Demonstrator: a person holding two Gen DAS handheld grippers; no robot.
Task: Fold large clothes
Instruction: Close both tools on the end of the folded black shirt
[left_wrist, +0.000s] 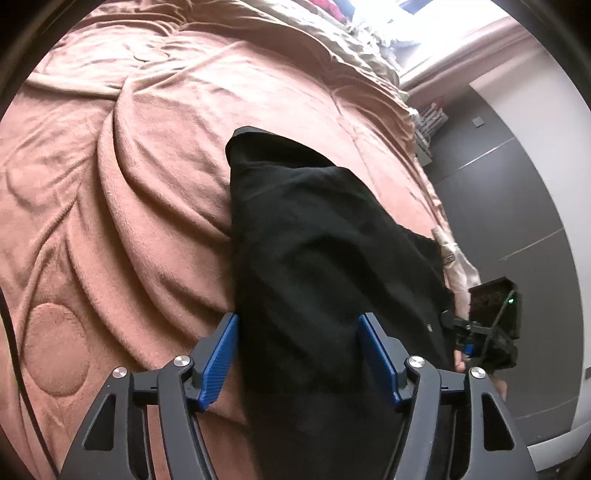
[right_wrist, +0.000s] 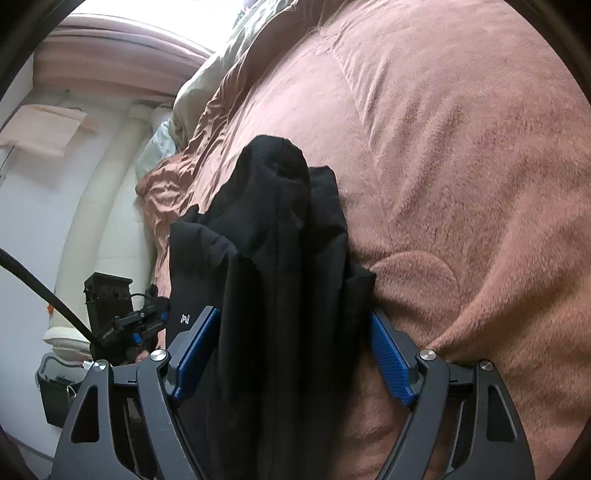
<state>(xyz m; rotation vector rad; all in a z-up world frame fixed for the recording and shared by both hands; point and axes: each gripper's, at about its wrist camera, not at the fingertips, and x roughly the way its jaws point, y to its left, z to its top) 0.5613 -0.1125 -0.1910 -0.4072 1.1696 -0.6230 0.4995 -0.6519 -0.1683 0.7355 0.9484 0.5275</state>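
Observation:
A black garment (left_wrist: 314, 240) lies folded into a long strip on the pink fleece blanket (left_wrist: 129, 184). My left gripper (left_wrist: 299, 332) hovers over its near end, open. Its blue pads (left_wrist: 221, 354) straddle the cloth, which also spreads out under the right finger. In the right wrist view the same garment (right_wrist: 280, 229) is bunched in lengthwise folds, with a small white logo (right_wrist: 185, 318) on its left part. My right gripper (right_wrist: 295, 325) is open above it, one pad on either side. Each view shows the other gripper's black housing (left_wrist: 495, 310) (right_wrist: 110, 295) beside the bed's edge.
The blanket (right_wrist: 461, 166) covers the whole bed, and a beige quilt (left_wrist: 332, 40) is bunched at its far end. Dark grey panels (left_wrist: 498, 192) stand past the bed's edge. A black bin (right_wrist: 55, 391) sits on the floor, and a black cable (right_wrist: 37, 284) crosses the right wrist view.

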